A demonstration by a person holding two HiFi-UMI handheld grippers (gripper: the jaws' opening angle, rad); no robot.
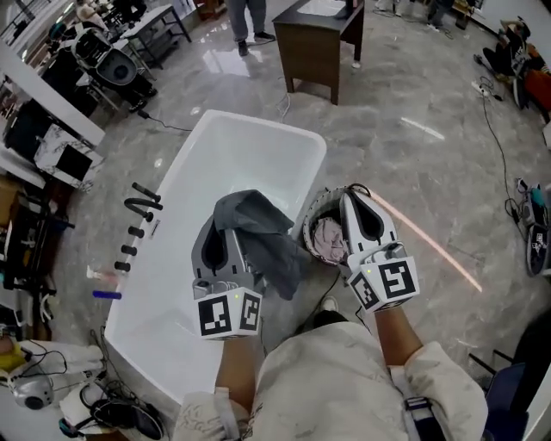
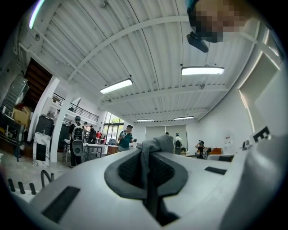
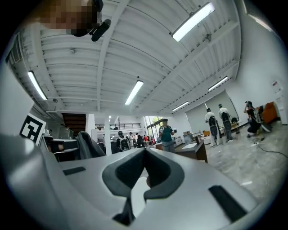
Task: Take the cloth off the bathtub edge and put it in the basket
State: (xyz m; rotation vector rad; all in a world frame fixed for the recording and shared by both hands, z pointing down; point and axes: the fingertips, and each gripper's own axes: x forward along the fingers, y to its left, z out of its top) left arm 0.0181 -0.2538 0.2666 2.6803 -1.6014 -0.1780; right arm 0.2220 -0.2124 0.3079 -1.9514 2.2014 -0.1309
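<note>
- Our left gripper (image 1: 224,222) clamps the dark grey cloth (image 1: 269,239), crumpled, drooping over the bathtub's (image 1: 241,142) rim.
- Our right gripper (image 1: 349,198), beside the bathtub, is closed, empty.

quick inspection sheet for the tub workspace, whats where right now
surface: white bathtub on grey floor
job's things: grey cloth hangs from left claw near the tub's basket-side rim; basket beside tub, pink fabric inside
clutter: black fittings and blue stick left of tub
grippers: left claw shut on cloth; right claw shut, empty, above basket
cables: black cable on floor at right
surroundings: dark desk, person beyond tub
</note>
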